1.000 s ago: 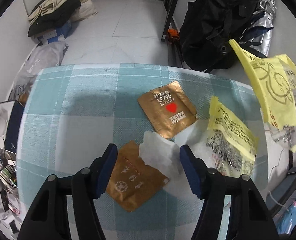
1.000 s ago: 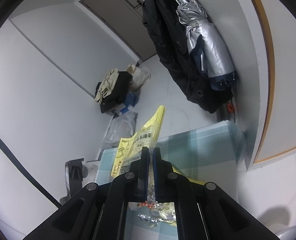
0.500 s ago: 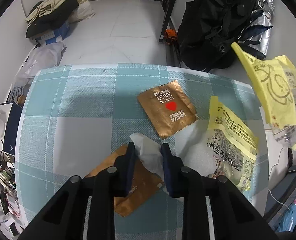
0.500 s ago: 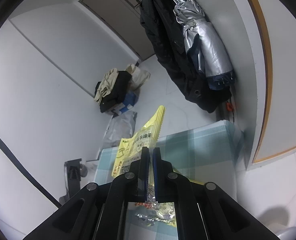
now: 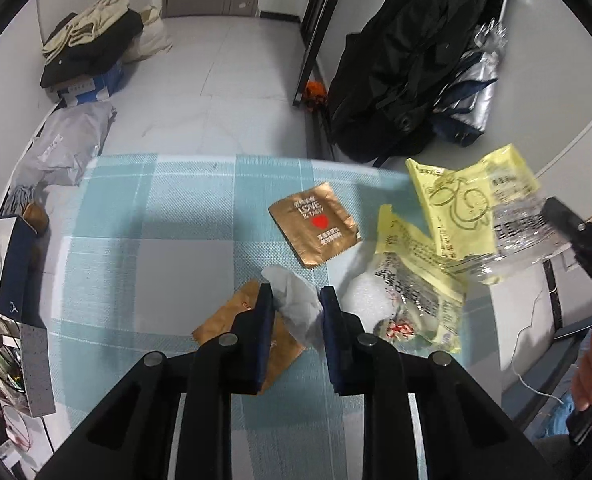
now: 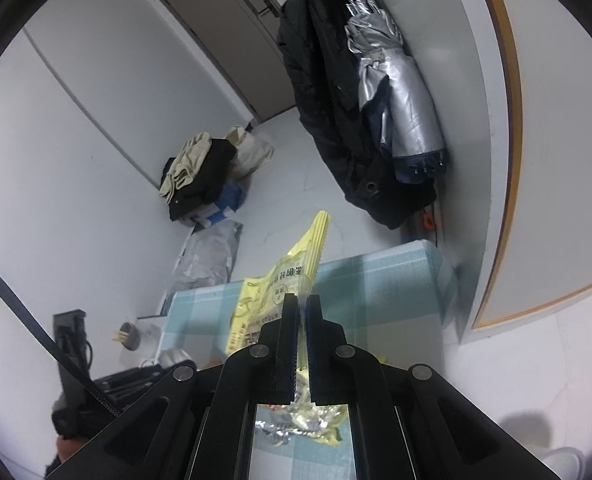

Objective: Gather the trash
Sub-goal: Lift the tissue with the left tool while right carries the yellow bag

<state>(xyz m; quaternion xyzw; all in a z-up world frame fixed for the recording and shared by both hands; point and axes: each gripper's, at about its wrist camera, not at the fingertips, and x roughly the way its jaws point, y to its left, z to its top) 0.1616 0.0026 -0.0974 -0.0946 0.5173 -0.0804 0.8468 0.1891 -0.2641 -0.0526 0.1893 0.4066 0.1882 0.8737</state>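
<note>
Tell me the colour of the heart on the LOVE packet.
Red, on the gold-brown LOVE packet; clearest in the left wrist view.

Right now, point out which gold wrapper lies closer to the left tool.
The plain gold wrapper, partly hidden under the left tool and the white tissue. The LOVE-printed wrapper with the red heart lies farther up the tablecloth.

The gold wrapper, lying on the checked surface just beyond the left tongs, reads "LOVE & TASTY" in white w/ a red heart under it; smaller lines above & below are Chinese chars, too small to read. The yellow packets to the right of those tongs, and the one in the right tongs, carry dense black print, not legible.
</note>
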